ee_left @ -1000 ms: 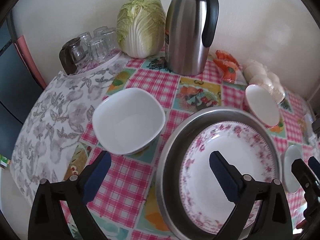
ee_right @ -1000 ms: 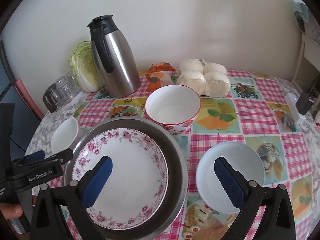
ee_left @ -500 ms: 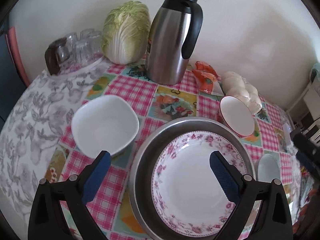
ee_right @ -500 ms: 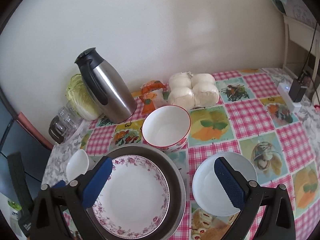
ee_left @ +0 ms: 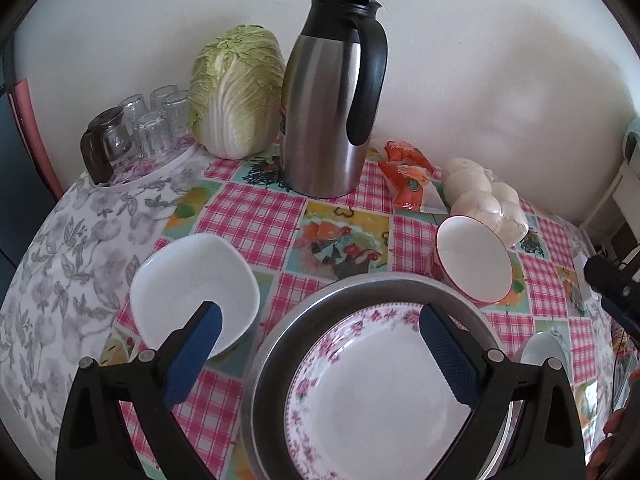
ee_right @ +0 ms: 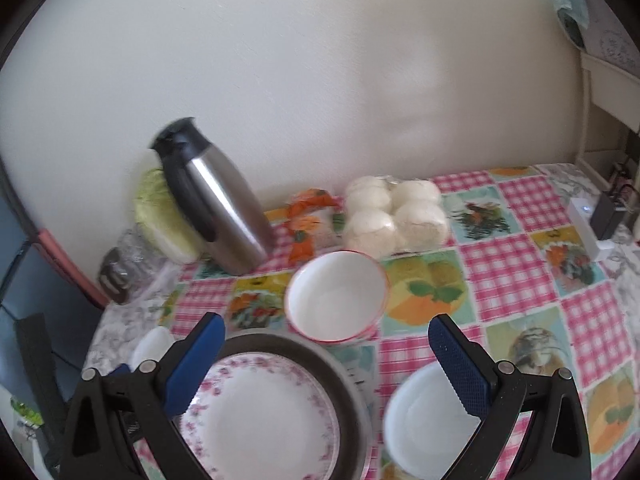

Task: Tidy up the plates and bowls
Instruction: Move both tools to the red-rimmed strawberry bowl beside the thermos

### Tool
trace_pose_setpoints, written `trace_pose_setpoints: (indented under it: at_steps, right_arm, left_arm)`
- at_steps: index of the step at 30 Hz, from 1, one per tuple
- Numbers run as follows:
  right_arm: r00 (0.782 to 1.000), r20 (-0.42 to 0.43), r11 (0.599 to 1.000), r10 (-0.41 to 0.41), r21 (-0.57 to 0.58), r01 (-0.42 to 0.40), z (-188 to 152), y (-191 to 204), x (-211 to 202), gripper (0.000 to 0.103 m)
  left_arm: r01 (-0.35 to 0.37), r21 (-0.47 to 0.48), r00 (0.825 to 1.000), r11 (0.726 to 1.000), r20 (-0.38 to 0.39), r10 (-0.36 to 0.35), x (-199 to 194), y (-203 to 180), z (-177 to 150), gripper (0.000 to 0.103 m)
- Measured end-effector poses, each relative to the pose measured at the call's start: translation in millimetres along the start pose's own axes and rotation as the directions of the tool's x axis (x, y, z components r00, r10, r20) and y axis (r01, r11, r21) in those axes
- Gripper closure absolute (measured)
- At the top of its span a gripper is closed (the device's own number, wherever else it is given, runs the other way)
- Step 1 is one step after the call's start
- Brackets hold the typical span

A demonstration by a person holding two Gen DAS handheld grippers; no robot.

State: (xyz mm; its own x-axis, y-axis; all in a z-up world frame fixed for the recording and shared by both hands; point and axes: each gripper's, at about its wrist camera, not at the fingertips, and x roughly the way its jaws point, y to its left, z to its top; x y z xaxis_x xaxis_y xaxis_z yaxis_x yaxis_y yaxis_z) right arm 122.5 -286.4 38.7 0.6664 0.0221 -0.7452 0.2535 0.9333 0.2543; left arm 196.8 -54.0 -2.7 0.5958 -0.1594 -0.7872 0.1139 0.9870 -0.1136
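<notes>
I judged the job barely begun. Only the floral plate (ee_left: 384, 392) lay where it seemed to belong, flat inside the metal basin (ee_left: 280, 344), and nothing rested on top of it. Everything else stood loose on the checked tablecloth (ee_left: 256, 212).

My left gripper (ee_left: 316, 344) was spread wide with nothing between its pads, hanging above the gap between the square white bowl (ee_left: 192, 276) and the basin. My right gripper (ee_right: 326, 356) was just as wide apart and empty (that view was blurred, so fine detail was lost), poised over the near side of the table between the basin and the round white bowl (ee_right: 424, 412).

Three bowls remained to be gathered, by my reckoning: the square white one just left of the basin, the red-rimmed bowl (ee_right: 336, 294) close behind the basin's far rim, and the round white one off to the right. All three looked empty and clean inside.

At the back stood a steel thermos (ee_left: 332, 112), a cabbage (ee_left: 236, 92), upturned glasses (ee_left: 156, 128), an orange packet (ee_left: 408, 172) and a bag of white buns (ee_right: 396, 216), none of which I took to be part of the sorting.
</notes>
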Motion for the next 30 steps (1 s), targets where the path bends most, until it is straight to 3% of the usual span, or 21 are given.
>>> trace_pose_setpoints:
  at_steps: [3,10,14,20,26,30]
  right_arm:
    - [0.997,-0.057,0.999,-0.052,0.013,0.052,4,-9,9,0.0]
    - [0.984,-0.1,0.988,-0.15,0.012,0.152,19,-24,22,0.0]
    - [0.977,-0.056,0.978,-0.206,-0.036,0.204,28,-26,24,0.0]
    - [0.993,-0.078,0.995,-0.09,-0.037,0.088,37,-31,42,0.0]
    - [0.992,-0.125,1.0,0.002,0.009,-0.001,39,-40,67,0.0]
    - [0.986,-0.168,1.0,-0.016,0.017,0.019,35,-41,87,0.0]
  left_arm:
    - [-0.022,0.019,1.0,1.0,0.015,0.022,4,-5,4,0.004]
    - [-0.033,0.049,0.999,0.998,0.041,0.031,12,-17,13,0.004]
    - [-0.024,0.044,0.999,0.999,0.039,0.022,22,-21,16,0.004]
    - [-0.017,0.064,1.0,0.998,0.0,0.017,37,-25,33,0.004]
    - [-0.019,0.115,0.999,0.993,-0.04,0.024,50,-35,64,0.004]
    - [-0.007,0.151,0.994,0.989,-0.105,0.024,62,-45,80,0.004]
